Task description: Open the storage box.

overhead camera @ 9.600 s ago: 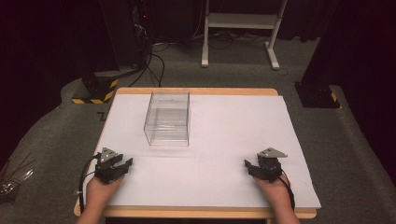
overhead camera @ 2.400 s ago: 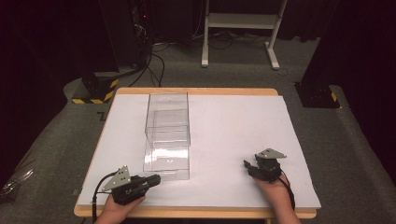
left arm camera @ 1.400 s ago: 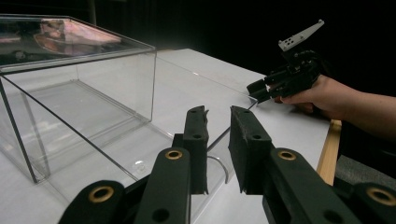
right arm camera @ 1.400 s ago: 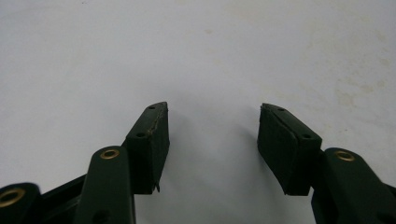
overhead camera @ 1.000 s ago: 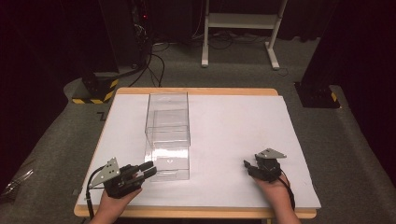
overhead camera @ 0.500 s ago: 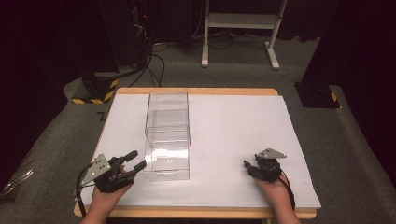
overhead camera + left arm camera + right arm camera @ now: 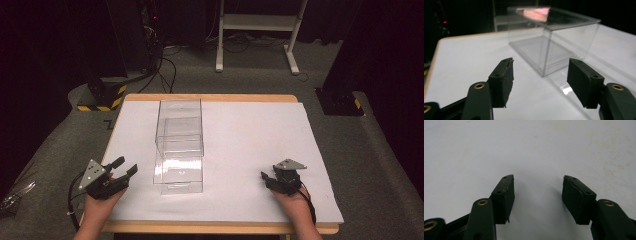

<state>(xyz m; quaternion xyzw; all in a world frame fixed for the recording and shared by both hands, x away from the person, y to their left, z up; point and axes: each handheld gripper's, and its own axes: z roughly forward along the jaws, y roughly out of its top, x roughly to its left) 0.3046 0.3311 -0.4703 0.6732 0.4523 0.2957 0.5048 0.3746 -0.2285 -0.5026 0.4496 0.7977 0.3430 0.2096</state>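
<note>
A clear plastic box lies lengthwise on the white table sheet, left of centre, with a clear part drawn out toward the near edge. My left gripper sits to its left near the front, apart from it. Its jaws have just been opening and stand wide, with nothing between them. In the left gripper view the left gripper faces a corner of the box a short way ahead. My right gripper rests at the front right, open; in the right gripper view the right gripper spans bare white sheet.
The sheet covers a wooden table whose edge shows at the front. On the floor behind stand a black-and-yellow striped base, loose cables and a white stand. Dark pillars flank both sides.
The left gripper has drawn back to the left from the near end of the clear box, and its jaws have opened. The right gripper has stayed where it was.
</note>
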